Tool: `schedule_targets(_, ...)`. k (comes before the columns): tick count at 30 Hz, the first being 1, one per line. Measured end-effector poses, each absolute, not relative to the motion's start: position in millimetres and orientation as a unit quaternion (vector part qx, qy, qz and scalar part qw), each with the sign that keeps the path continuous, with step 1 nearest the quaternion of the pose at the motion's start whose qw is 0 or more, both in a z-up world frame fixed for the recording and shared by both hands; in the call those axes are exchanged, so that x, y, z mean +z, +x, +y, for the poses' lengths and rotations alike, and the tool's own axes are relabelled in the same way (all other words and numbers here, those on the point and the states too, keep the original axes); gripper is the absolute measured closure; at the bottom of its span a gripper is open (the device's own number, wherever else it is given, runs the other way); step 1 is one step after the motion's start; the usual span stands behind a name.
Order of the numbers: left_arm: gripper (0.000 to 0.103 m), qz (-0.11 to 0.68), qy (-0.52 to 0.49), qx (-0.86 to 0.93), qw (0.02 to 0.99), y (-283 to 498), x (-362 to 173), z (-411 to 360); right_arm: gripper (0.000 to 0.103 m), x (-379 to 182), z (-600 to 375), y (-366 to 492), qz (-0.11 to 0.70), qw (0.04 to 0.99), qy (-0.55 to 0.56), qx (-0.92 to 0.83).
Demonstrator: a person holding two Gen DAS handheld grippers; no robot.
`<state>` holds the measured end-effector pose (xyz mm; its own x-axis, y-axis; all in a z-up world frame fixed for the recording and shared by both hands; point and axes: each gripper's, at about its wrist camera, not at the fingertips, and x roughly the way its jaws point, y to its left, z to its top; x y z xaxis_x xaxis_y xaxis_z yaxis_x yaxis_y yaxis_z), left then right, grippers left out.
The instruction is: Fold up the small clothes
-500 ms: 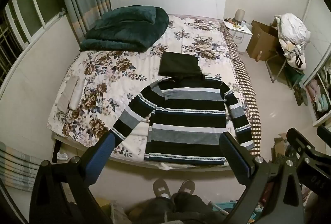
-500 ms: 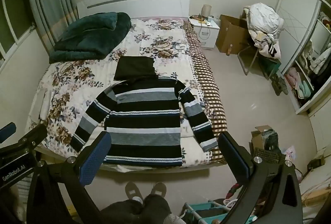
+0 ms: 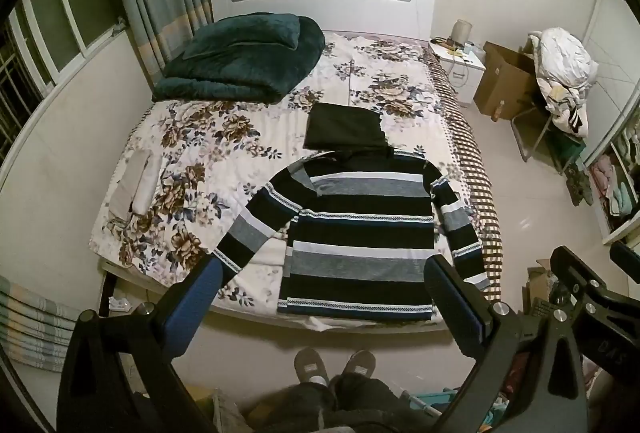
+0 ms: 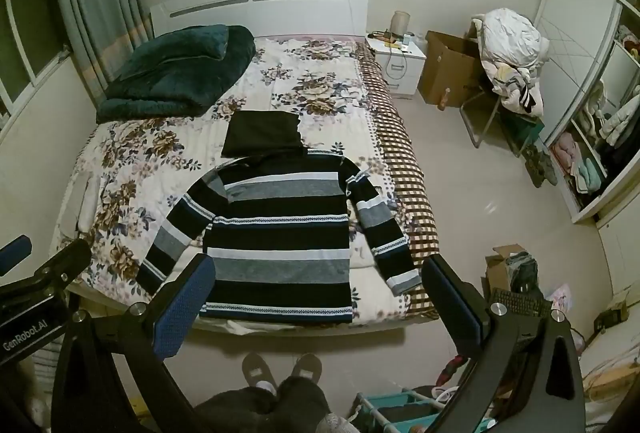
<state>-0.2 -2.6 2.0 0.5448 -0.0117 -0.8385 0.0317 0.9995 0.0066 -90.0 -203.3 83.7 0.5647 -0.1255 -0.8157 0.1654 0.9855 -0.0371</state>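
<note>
Striped hooded sweater (image 3: 360,233) flat, face up on floral bedspread (image 3: 192,161), near foot edge of bed, hood toward far headboard, both sleeves angled outward. Left gripper (image 3: 324,297) held above near bed edge, fingers spread wide, nothing between them. Right gripper (image 4: 316,293) likewise wide apart, empty, well clear of sweater. Dark green quilt (image 3: 240,61) folded at far left corner.

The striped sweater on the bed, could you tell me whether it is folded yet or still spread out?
Spread out. The striped sweater lies flat on the bed, both sleeves angled outward and its dark hood laid above the collar; no fold shows.
</note>
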Motion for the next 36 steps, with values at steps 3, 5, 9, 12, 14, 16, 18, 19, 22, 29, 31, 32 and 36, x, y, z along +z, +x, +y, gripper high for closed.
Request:
schedule_targets(3, 0.000, 0.477, 0.011, -0.012, 0.879, 0.1, 2.0, -2.7, 0.000, 83.4, -202.0, -89.2, 0.459, 0.885, 0.021, -0.082)
schedule_targets(5, 0.000, 0.477, 0.009, -0.013, 0.879, -0.1, 2.1, -2.1, 0.000, 83.6, -201.9, -89.2, 0.458, 0.885, 0.021, -0.083)
schedule_targets(9, 0.000, 0.477, 0.010, -0.013, 0.879, -1.1, 2.8, -3.1, 0.000, 83.6, -201.6, -89.1, 0.458, 0.885, 0.021, -0.083)
schedule_targets(12, 0.000, 0.477, 0.010, -0.013, 0.879, -0.8, 2.8, -2.7, 0.000, 83.8, -201.5, -89.1, 0.458, 0.885, 0.021, -0.083)
schedule_targets(14, 0.000, 0.476, 0.009, -0.013, 0.879, -1.0, 2.9, -2.3, 0.000, 83.9, -201.4, -89.1, 0.458, 0.885, 0.020, -0.083)
schedule_targets(16, 0.000, 0.476, 0.009, -0.014, 0.879, -0.9, 2.9, -2.3, 0.000, 84.3, -201.5, -89.1, 0.458, 0.885, 0.020, -0.083)
schedule_targets(18, 0.000, 0.477, 0.009, -0.014, 0.879, -0.6, 3.0, -2.0, 0.000, 84.7, -201.7, -89.1, 0.457, 0.885, 0.020, -0.083)
schedule_targets(19, 0.000, 0.477, 0.008, -0.014, 0.879, -0.6, 3.1, -1.9, 0.000, 84.8, -201.6, -89.1, 0.458, 0.885, 0.020, -0.083)
schedule_targets(22, 0.000, 0.476, 0.008, -0.014, 0.879, -0.7, 3.1, -1.8, 0.000, 85.4, -201.7, -89.1, 0.458, 0.885, 0.020, -0.083)
schedule_targets(29, 0.000, 0.477, 0.007, -0.015, 0.879, -0.8, 3.6, -1.8, 0.000, 87.4, -201.8, -88.8, 0.457, 0.885, 0.020, -0.083)
schedule_targets(31, 0.000, 0.476, 0.007, -0.014, 0.879, -0.8, 3.1, -1.8, 0.000, 88.1, -201.6, -88.7, 0.457, 0.885, 0.020, -0.083)
schedule_targets(32, 0.000, 0.476, 0.007, -0.015, 0.879, -0.8, 3.5, -1.9, 0.000, 88.4, -201.6, -88.6, 0.457, 0.885, 0.020, -0.083)
schedule_targets(36, 0.000, 0.476, 0.006, -0.015, 0.879, -0.8, 3.2, -1.7, 0.000, 89.7, -201.5, -88.4, 0.456, 0.886, 0.020, -0.083)
